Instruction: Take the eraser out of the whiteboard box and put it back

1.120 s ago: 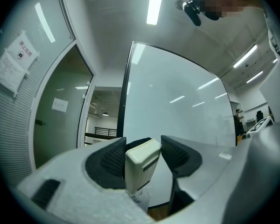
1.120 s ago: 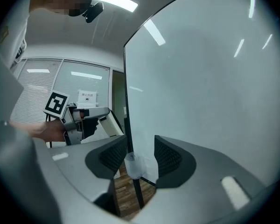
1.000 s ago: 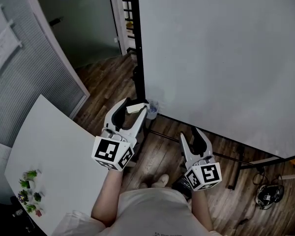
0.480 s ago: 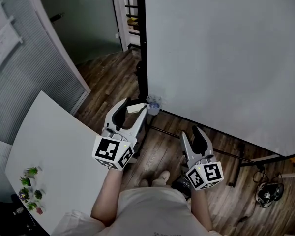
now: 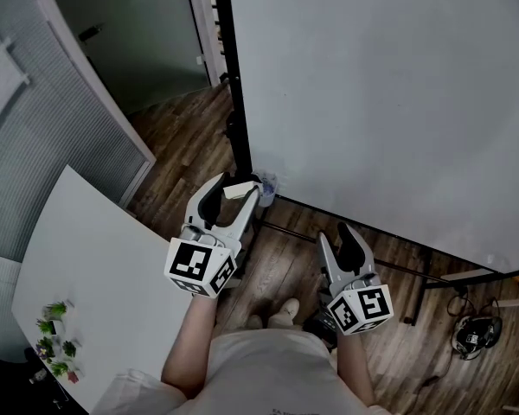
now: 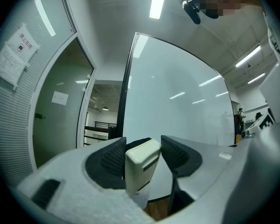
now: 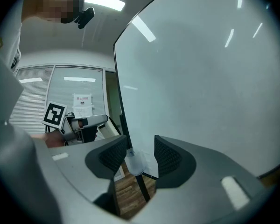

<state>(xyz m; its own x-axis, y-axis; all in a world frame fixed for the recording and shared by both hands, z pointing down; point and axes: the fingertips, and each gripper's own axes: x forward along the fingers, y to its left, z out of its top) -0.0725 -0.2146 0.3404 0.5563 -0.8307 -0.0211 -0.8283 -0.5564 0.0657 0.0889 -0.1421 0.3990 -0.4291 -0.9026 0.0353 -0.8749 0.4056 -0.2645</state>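
The taking-out looks done, as the left gripper (image 5: pixel 234 189) pinches the pale eraser (image 6: pixel 141 166) outside the whiteboard box (image 5: pixel 267 187), just beside it at two o'clock on the whiteboard (image 5: pixel 389 102) corner, so only the return remains, while the right gripper (image 5: pixel 336 234) stands spread and empty.

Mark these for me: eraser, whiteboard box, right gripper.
eraser (image 6: pixel 141 164), left gripper view, middle of its pale front face.
whiteboard box (image 7: pixel 134 162), right gripper view, its translucent side wall.
right gripper (image 5: pixel 333 236), head view, midway between its fingertips.
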